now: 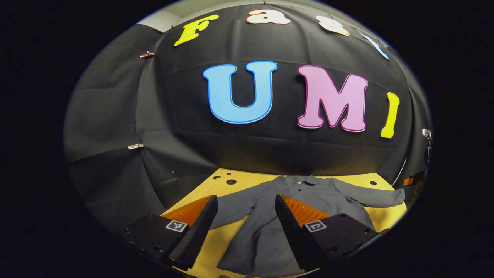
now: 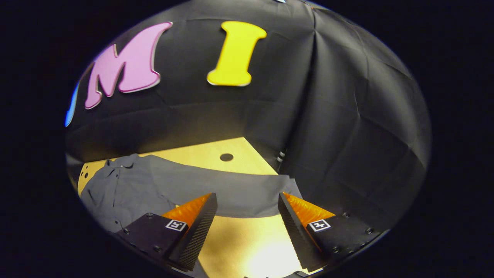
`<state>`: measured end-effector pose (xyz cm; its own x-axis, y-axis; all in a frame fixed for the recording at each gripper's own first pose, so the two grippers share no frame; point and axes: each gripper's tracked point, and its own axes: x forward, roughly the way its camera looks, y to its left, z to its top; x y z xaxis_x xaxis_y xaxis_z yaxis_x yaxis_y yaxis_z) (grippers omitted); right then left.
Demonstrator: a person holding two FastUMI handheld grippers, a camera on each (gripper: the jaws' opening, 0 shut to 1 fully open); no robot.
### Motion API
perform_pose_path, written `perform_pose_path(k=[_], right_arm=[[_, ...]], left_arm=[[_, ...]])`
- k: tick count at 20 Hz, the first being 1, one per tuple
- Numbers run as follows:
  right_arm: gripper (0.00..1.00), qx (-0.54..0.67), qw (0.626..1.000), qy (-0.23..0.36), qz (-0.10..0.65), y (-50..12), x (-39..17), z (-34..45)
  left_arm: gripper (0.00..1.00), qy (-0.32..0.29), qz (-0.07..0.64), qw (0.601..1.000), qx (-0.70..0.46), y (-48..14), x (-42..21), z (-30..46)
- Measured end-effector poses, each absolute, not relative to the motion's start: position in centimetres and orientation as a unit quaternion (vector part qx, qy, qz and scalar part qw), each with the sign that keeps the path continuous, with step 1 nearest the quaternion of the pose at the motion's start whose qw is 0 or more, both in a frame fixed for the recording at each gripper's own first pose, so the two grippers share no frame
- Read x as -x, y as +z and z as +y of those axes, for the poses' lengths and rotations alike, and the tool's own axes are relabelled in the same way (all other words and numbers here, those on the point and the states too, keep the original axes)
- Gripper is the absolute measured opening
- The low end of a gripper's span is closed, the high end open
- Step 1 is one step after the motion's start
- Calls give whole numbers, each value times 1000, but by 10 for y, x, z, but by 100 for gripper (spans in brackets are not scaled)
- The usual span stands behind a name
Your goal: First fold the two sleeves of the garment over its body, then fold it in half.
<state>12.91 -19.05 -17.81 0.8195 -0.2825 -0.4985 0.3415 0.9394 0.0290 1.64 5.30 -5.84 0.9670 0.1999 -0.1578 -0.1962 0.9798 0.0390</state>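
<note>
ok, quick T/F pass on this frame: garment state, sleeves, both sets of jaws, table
1. The grey shirt lies spread flat on the yellow table, collar toward the booth wall. True.
2. Both sleeves are already folded over the body. False: the right sleeve and the left sleeve both lie stretched outward.
3. The left gripper has its jaws shut on a sleeve. False: the jaws stand apart and hold nothing.
4. The right gripper has open jaws aimed at the right sleeve's cuff end. True.
5. The table has round holes in it. True.
</note>
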Motion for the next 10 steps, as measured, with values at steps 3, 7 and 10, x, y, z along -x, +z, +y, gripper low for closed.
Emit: perform_pose_path(k=[3,7,10], right_arm=[[98,-64,938,-184,287,-208,-149,-212],[98,-87,916,-220,324,-245,-167,-244],[98,-120,894,-251,351,-268,-181,-266]], left_arm=[[94,112,85,990,-14,-59,-18,61],[94,132,97,986,-12,-66,-24,73],[94,148,104,983,-14,-68,-28,79]])
